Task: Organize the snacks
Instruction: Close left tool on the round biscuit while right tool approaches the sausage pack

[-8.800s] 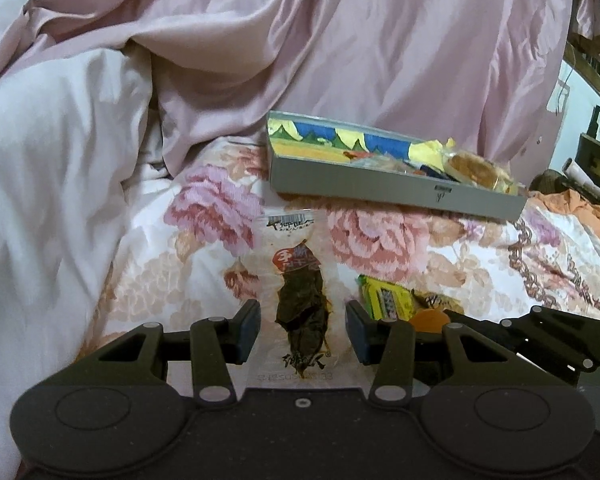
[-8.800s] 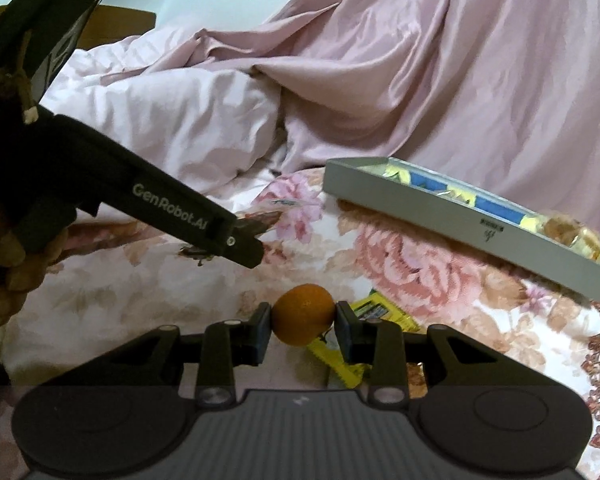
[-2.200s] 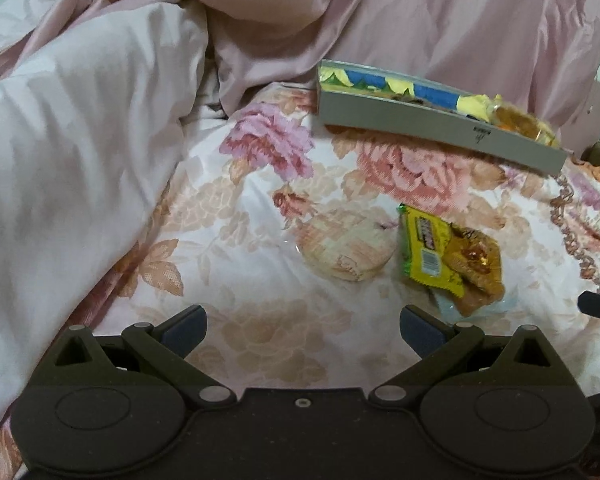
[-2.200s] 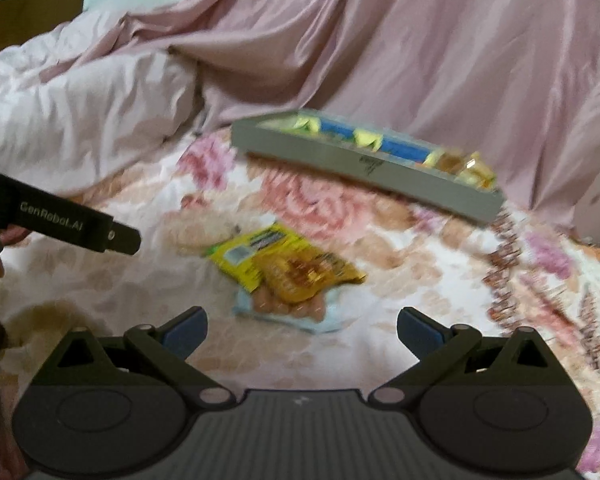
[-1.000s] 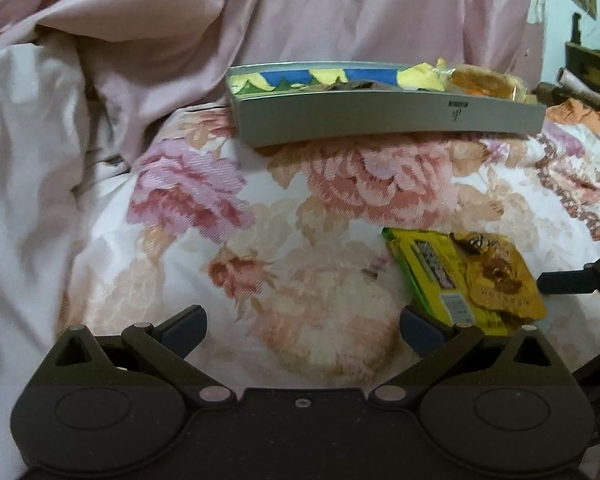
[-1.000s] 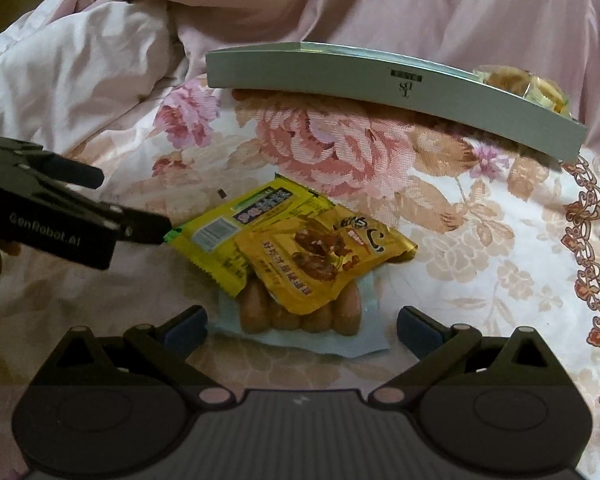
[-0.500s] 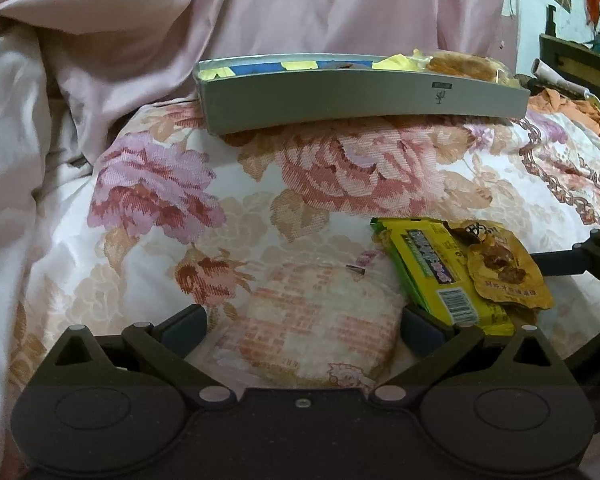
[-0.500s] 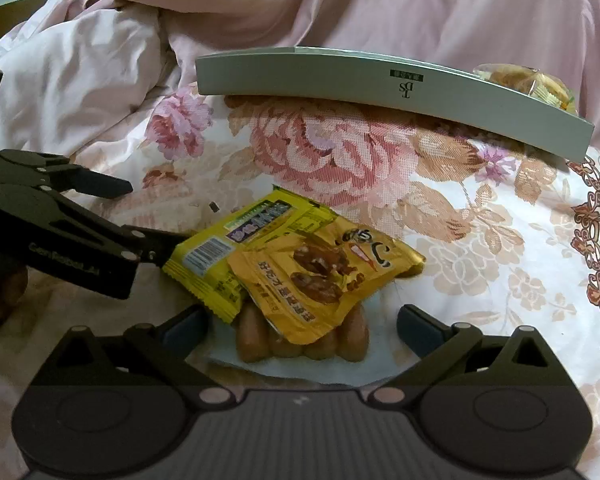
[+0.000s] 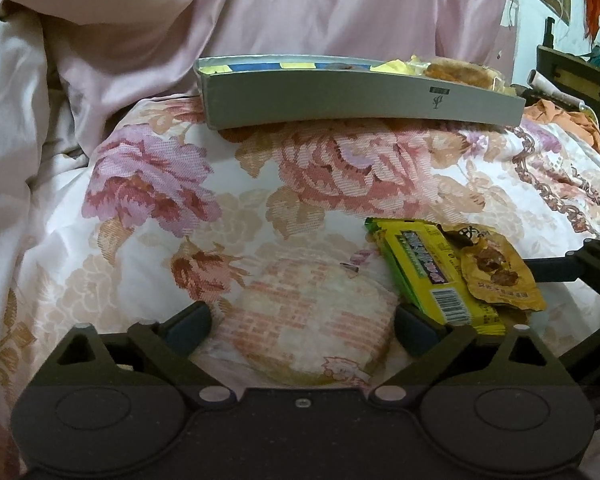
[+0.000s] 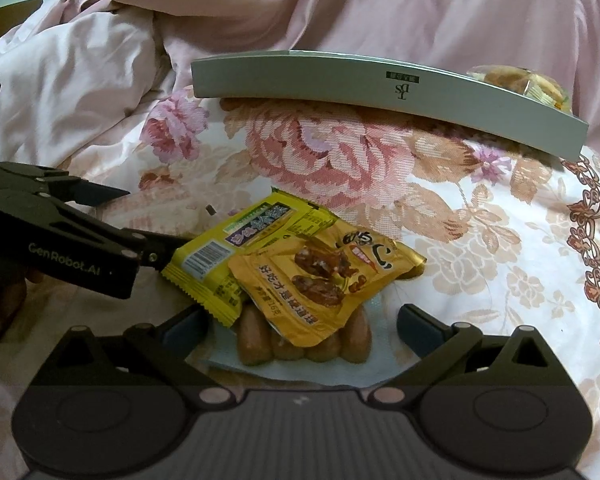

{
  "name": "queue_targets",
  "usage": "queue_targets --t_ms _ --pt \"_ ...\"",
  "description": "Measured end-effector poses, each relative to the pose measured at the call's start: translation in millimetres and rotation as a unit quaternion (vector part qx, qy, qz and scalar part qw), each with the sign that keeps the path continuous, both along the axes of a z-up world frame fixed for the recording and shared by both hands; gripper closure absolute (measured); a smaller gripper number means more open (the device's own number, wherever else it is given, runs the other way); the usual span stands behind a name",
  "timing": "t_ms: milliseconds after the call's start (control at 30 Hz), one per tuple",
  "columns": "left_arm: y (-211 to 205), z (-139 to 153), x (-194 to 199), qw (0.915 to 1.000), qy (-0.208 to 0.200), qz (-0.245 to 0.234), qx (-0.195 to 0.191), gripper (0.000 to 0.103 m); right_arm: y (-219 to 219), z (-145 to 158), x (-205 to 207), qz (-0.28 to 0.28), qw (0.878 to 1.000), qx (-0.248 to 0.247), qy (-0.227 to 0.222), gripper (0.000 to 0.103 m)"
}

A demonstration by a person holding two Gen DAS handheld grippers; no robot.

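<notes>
Left wrist view: left tool [image 9: 302, 322] spread wide, straddling the round pale rice cracker in clear wrapper [image 9: 308, 320] on the floral bedspread [image 9: 340, 168].
Right tool [image 10: 302, 322] likewise released, fingers flanking the sausage pack [image 10: 300, 344] under the orange foil packet [image 10: 320, 280] and yellow-green wrapper [image 10: 251, 236]. Long grey cardboard tray [image 10: 380, 84] lies beyond, well apart.

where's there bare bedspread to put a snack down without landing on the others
Free: the flowered bedspread between the grey box and the snacks, and right of the orange packet. Crowded: the round cracker pack, yellow packet, orange packet and sausages cluster by both grippers.
</notes>
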State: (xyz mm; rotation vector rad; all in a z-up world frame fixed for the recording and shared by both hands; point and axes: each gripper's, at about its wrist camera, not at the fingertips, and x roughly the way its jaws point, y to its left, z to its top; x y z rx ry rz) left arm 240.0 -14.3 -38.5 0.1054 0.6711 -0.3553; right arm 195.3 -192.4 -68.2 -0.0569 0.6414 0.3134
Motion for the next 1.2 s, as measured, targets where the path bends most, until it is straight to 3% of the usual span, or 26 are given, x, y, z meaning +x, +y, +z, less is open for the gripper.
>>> queue_targets --t_ms 567,1033,1200 --pt "-9 8 -7 0.9991 0.02 0.037 0.004 0.026 1 2 -3 -0.01 1.0 0.016 0.008 0.011" --pt "-18 19 -39 0.9955 0.053 0.078 -0.004 0.027 8 8 -15 0.011 0.999 0.019 0.024 0.012" --pt "-10 22 -56 0.9917 0.063 0.105 -0.037 0.027 9 10 -22 0.021 0.999 0.008 0.026 0.012"
